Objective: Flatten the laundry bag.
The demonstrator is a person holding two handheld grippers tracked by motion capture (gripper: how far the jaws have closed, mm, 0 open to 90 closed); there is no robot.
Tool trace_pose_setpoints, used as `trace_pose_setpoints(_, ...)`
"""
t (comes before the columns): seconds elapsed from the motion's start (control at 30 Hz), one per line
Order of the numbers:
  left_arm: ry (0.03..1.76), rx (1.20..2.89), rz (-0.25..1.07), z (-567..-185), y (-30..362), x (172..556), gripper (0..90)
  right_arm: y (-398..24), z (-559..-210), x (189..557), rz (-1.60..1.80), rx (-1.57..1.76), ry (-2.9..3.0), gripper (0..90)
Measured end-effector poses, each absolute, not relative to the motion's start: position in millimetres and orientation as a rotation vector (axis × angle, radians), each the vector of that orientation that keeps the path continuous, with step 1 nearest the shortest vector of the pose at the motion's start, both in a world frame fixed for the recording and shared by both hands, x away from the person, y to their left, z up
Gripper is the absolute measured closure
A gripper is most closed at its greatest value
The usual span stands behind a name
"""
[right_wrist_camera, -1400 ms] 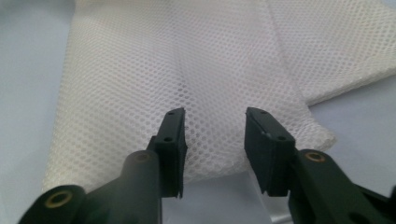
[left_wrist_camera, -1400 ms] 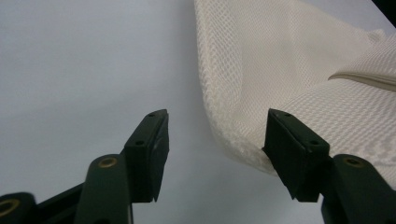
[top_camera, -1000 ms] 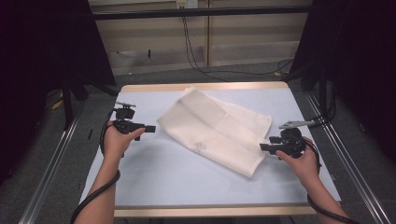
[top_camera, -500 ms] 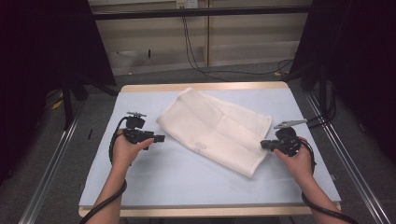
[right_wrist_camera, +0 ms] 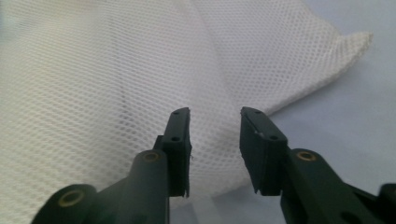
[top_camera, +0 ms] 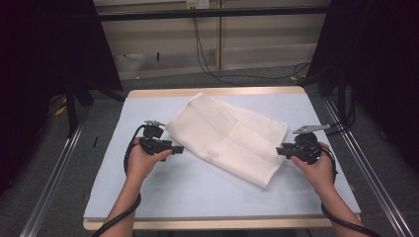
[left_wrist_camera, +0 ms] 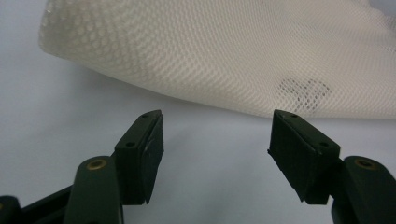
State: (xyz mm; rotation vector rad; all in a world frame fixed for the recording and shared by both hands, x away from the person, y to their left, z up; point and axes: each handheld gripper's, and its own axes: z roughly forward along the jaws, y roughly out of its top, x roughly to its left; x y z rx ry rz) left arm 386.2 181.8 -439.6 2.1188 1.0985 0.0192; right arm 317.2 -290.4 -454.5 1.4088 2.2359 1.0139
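Pale blue table [top_camera: 148, 197]: folded mesh cloth [top_camera: 232, 138] lies centre. Left gripper [top_camera: 179, 149] at its 9 o'clock, jaws apart, empty. Right gripper [top_camera: 278, 151] at 3 o'clock, jaws just reopening, narrow gap over the cloth edge, nothing clamped. Next fold not begun.

Your left gripper [top_camera: 179, 149] at centre left of the frame, just beside the white mesh cloth [top_camera: 232, 136], your right gripper [top_camera: 279, 151] at centre right, touching its edge, cloth lying diagonally across the pale blue table [top_camera: 197, 192].

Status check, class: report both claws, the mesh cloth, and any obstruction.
Left claw open, short of the mesh cloth. Right claw open at cloth edge, jaws just reopened, nothing gripped. Nothing in the way.
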Motion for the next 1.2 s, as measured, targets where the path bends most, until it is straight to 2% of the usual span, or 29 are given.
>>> trace_pose_setpoints(0.1,1.077,2.148,0.023,-441.2,178.5,383.5,32.5,-296.4,-462.0,319.7,0.997,1.454,2.211,51.4)
trace_pose_setpoints(0.2,1.062,2.159,0.027,-441.5,175.8,380.9,30.5,-298.8,-467.1,322.3,0.991,1.480,2.218,49.1)
trace_pose_setpoints(0.3,1.032,2.157,0.038,-441.3,171.4,375.5,29.0,-297.7,-476.0,325.5,0.981,1.536,2.232,52.6)
trace_pose_setpoints(0.47,1.014,2.152,0.052,-440.8,165.2,370.5,28.9,-296.3,-475.3,327.4,0.968,1.488,2.290,85.1)
trace_pose_setpoints(0.8,1.004,2.154,0.053,-439.6,158.2,368.9,29.0,-283.7,-455.2,319.3,1.075,1.380,2.304,88.0)
trace_pose_setpoints(0.97,0.975,2.158,0.053,-436.4,148.7,367.9,28.3,-263.8,-431.2,311.2,1.193,1.266,2.333,88.2)
trace_pose_setpoints(1.2,0.955,2.173,0.042,-434.5,138.1,369.1,27.8,-237.3,-425.2,300.9,1.264,1.132,2.410,88.3)
